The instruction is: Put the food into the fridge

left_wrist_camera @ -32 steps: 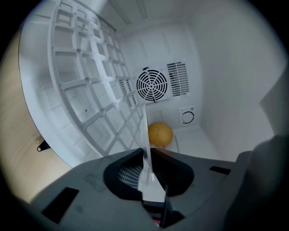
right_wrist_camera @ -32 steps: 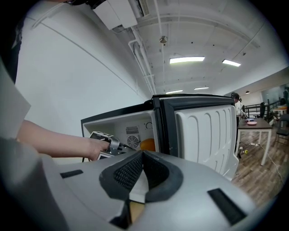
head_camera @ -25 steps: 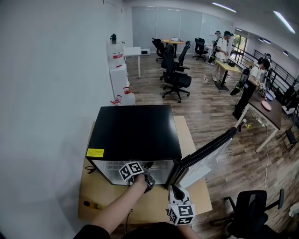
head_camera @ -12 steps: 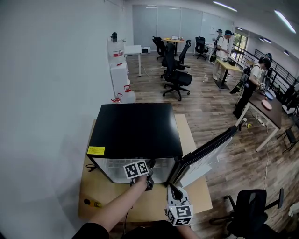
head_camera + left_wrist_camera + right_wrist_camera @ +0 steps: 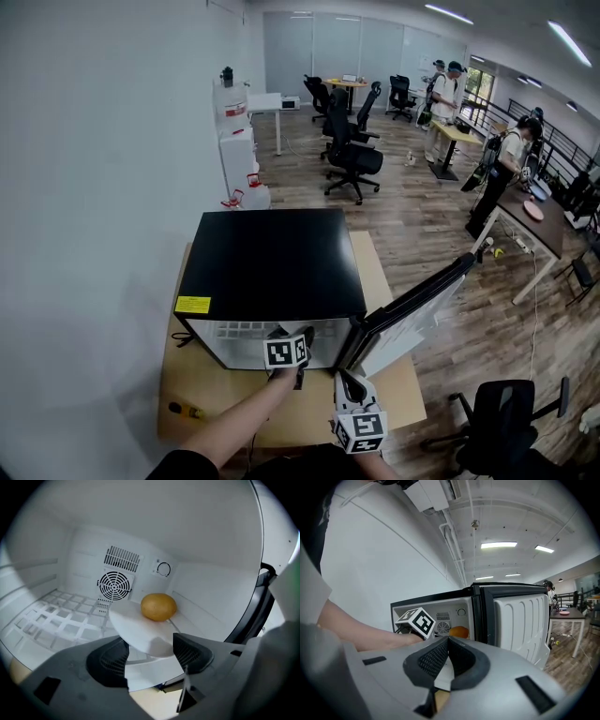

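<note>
Your left tool (image 5: 150, 652) reaches inside the open fridge (image 5: 272, 262), and its jaws are opening. The near rim of a white plate (image 5: 136, 630) lies between them, but the pads do not press on it. The food (image 5: 158, 606), a round yellow piece, sits on the far part of this plate, at 12 o'clock from the tool. The plate is above the white grid shelf (image 5: 61, 620), and it looks a little tilted. A round fan grille (image 5: 114, 585) is on the back wall, at 11 o'clock from the food. Your right tool (image 5: 447, 641) is outside the fridge, at 5 o'clock from the left one. Its jaws are pressed together with nothing between them. The door (image 5: 412, 314) stands open at the 3 o'clock side of the fridge. The fridge stands on the wooden worktop (image 5: 394, 384).
</note>
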The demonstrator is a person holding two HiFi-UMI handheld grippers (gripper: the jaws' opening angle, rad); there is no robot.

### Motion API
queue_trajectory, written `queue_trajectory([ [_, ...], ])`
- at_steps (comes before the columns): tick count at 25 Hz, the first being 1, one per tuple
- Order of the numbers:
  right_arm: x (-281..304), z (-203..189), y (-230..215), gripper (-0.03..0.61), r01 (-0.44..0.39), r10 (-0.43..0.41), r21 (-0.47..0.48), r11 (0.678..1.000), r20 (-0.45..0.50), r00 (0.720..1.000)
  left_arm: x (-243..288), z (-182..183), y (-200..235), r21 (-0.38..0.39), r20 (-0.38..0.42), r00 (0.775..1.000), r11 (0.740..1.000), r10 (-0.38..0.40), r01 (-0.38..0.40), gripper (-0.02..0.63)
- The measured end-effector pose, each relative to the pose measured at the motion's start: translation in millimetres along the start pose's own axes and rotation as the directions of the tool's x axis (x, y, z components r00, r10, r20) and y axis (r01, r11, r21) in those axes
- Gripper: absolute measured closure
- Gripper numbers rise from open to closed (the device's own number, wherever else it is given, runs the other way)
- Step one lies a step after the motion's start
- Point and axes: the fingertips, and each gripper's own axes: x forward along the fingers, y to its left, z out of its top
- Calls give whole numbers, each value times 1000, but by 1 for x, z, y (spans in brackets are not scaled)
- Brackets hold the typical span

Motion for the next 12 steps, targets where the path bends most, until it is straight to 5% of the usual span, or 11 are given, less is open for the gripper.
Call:
queue_trajectory([
  [12,-4,-4,4,518,4,-4,8,1000,-9,1000,6,-2,-7,6,-14,1000,1000,-7,7,320],
])
